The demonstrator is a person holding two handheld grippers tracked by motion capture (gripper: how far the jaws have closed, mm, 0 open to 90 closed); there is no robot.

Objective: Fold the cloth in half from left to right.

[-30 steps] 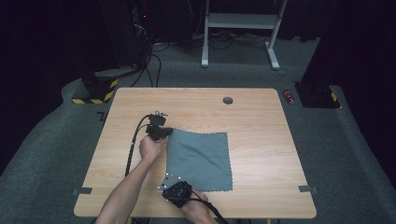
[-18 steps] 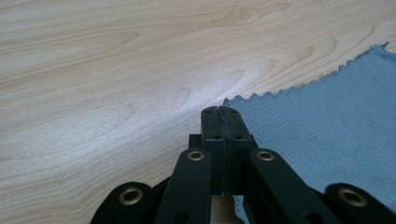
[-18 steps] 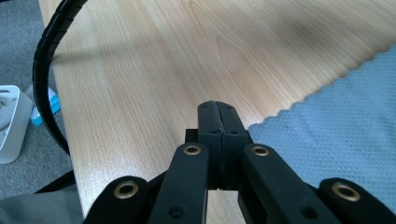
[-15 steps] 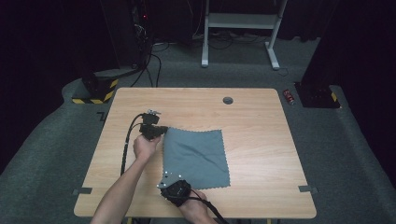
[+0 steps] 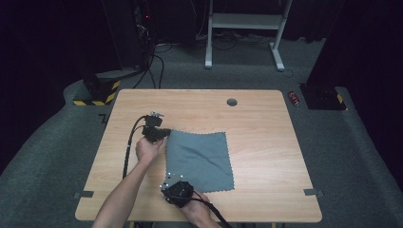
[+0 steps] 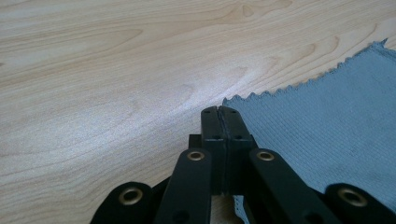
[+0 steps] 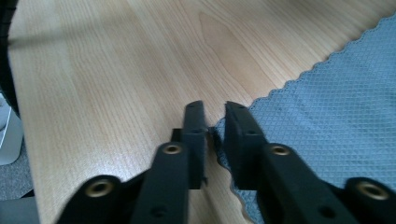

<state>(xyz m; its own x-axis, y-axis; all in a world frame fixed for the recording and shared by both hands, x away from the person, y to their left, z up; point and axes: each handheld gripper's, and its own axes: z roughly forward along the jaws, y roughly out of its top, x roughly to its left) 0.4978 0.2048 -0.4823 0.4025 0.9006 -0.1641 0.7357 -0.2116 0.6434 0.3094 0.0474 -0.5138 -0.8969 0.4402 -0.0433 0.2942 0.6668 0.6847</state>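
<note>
Because the grey cloth (image 5: 199, 160) is thin, woven and limp, it will likely weigh almost nothing, drape and fold wherever it is lifted, and slide easily over the smooth wooden table (image 5: 256, 118); nothing about it looks fragile. It lies flat and spread out on the near-left part of the tabletop, its pinked edges showing all round. Corners and edges seem the sensible places to take hold, since a pinch in the middle would only bunch it up.

The left gripper (image 6: 219, 112) sits at the cloth's far-left corner (image 6: 229, 100), its jaws pressed together with no gap between them; the corner's zigzag edge runs right up to the tips, so the jaws appear to pinch that corner, though the fabric itself is hidden between the pads. In the high view this gripper (image 5: 159, 135) rests at that same corner.

The right gripper (image 7: 215, 116) is at the near-left corner (image 7: 222, 140). Its jaws have just been opening and now stand slightly apart, with the cloth's edge lying in the gap and no pad clearly pressing it. From above, this gripper (image 5: 177, 190) hovers over the near edge.
</note>
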